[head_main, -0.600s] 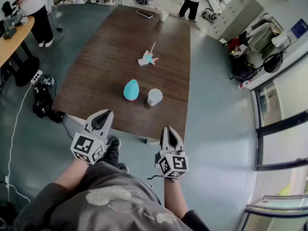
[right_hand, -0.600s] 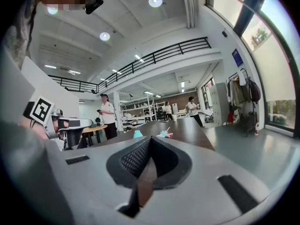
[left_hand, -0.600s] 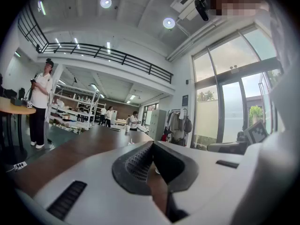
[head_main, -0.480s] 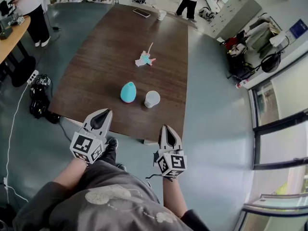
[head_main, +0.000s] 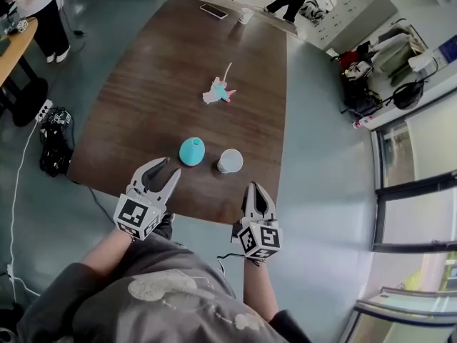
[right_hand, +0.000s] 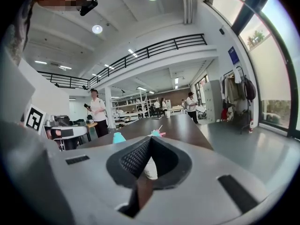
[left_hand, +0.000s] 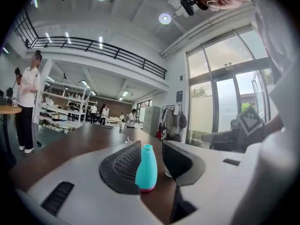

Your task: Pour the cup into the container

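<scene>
On the dark wooden table [head_main: 157, 84], near its front edge, stands a teal bottle-shaped container [head_main: 192, 151] with a white cup [head_main: 230, 161] just right of it. My left gripper [head_main: 162, 172] hovers at the table's front edge, a short way before the container, jaws open and empty. In the left gripper view the container [left_hand: 146, 168] shows through the gap of the left gripper [left_hand: 151, 146], still ahead of the pads. My right gripper [head_main: 256, 190] is shut, off the table's edge before the cup. The right gripper view shows the right gripper [right_hand: 150, 139] closed, the cup [right_hand: 151, 168] behind it.
A pink and teal toy [head_main: 219, 90] lies at mid-table. A phone [head_main: 213, 11] and another cup [head_main: 246, 16] sit at the far end. People stand beyond the table. Cables and a power strip [head_main: 53, 131] lie on the floor at left.
The left gripper's jaws have opened from shut and it has moved forward toward the teal container. The right gripper stays shut and has edged closer to the table.
</scene>
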